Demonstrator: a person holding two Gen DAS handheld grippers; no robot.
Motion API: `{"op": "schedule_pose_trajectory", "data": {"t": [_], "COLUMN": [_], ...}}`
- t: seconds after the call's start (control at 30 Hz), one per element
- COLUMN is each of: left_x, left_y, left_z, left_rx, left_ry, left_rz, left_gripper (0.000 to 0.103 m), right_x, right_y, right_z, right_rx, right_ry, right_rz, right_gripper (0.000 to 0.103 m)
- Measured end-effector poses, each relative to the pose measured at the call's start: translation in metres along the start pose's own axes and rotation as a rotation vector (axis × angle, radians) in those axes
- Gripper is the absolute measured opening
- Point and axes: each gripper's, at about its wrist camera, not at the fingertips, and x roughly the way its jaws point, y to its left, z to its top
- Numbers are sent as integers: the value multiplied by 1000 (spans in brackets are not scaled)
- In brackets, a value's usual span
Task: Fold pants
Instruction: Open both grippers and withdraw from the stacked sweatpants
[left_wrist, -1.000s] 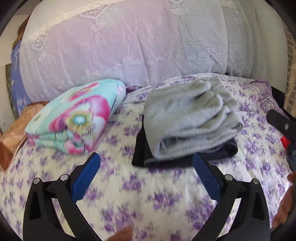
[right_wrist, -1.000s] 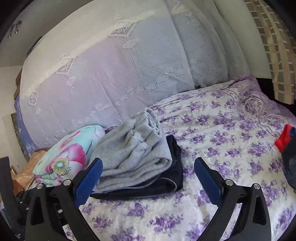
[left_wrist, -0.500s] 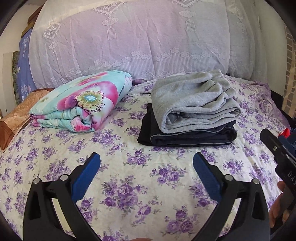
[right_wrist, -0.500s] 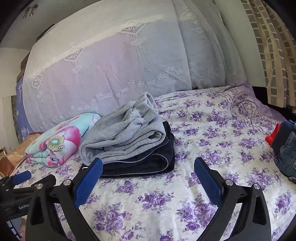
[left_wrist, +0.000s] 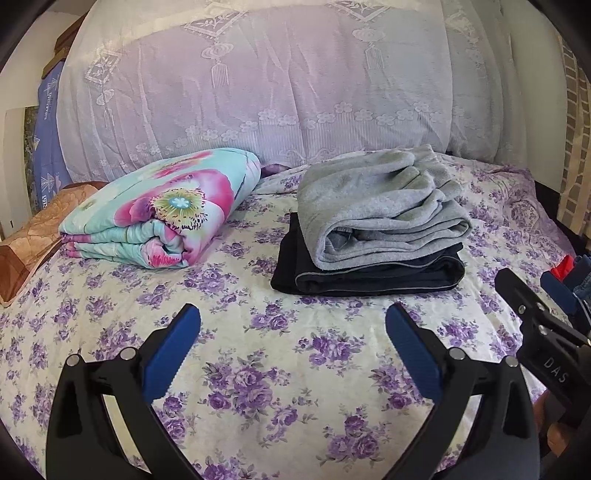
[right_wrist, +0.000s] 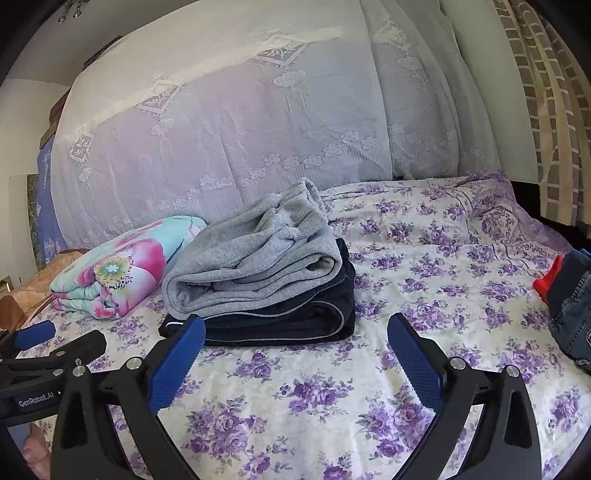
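Folded grey pants lie on top of folded black pants in the middle of the bed; the stack also shows in the right wrist view, grey over black. My left gripper is open and empty, held above the sheet in front of the stack. My right gripper is open and empty, just in front of the stack. A pile of unfolded clothes with denim and a red piece lies at the right edge.
The bed has a purple-flowered sheet. A folded floral blanket lies left of the stack. A large lace-covered bolster runs along the back. A brown cushion sits far left. A curtain hangs at right.
Both grippers have drawn back and lowered away from the stack, which now looks farther off. The stack has not moved. Both grippers stay open.
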Motion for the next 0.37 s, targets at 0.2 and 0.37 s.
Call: {"op": "schedule_pose_trajectory", "data": {"t": [0.2, 0.37], "left_x": [-6, -4], "left_y": [3, 5], "left_z": [4, 4], "left_rx": [-9, -23], "left_ry": [-20, -3], "left_rz": [16, -2], "left_gripper": [98, 98], "right_x": [0, 0], "right_y": [-1, -1], "right_z": [0, 1], "right_rx": [4, 1], "right_ry": [-1, 0], "right_rz": [-1, 0], "right_gripper": [100, 100]}}
